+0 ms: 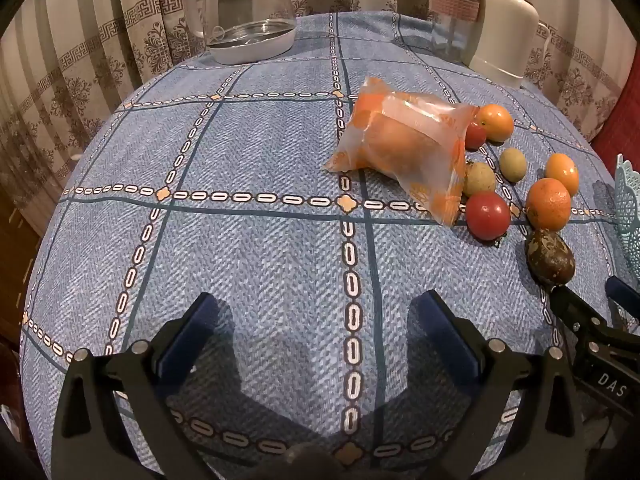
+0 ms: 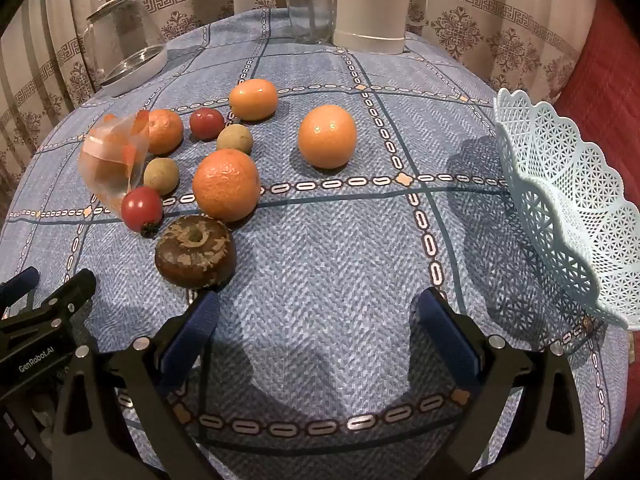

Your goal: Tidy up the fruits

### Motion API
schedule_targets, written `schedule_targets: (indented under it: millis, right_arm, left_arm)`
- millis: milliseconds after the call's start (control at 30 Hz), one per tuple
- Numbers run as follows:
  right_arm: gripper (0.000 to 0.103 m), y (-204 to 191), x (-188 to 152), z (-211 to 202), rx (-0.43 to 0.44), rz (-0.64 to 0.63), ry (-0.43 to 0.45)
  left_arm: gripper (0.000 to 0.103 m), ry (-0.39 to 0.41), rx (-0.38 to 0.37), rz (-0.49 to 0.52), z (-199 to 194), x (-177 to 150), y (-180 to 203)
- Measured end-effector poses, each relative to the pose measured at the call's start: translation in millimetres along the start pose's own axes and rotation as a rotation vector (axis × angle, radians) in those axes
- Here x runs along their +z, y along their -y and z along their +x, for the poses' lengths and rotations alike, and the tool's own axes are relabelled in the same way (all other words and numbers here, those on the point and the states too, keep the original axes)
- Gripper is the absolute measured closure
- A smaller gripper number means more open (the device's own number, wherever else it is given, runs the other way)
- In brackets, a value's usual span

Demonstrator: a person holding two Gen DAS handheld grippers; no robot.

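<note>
Loose fruit lies on the blue checked tablecloth: a big orange, a second orange, a small oval orange, two red tomatoes, two greenish fruits and a dark brown fruit. A plastic bag holds orange fruit. A pale blue lattice basket stands at the right. My left gripper hovers open over bare cloth, left of the fruit. My right gripper is open too, with the brown fruit just beyond its left fingertip.
A glass jug stands at the back left, with a clear cup and a white flask at the back. Patterned curtains hang behind the round table. Something red sits past the basket.
</note>
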State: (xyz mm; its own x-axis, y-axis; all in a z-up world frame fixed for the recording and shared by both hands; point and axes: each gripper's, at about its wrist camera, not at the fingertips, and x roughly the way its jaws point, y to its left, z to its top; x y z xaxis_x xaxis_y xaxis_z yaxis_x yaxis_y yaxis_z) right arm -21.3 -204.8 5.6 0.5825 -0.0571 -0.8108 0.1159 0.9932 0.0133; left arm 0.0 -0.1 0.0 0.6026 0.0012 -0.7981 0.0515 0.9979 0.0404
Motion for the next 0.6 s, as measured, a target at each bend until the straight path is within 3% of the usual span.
schedule_targets:
  millis: [600]
  right_arm:
    - [0.002,-0.1,0.1,0.2,0.0,0.0,-0.001]
  left_arm:
    - [0.005,0.0,0.009,0.003,-2.4,-0.9,4.0]
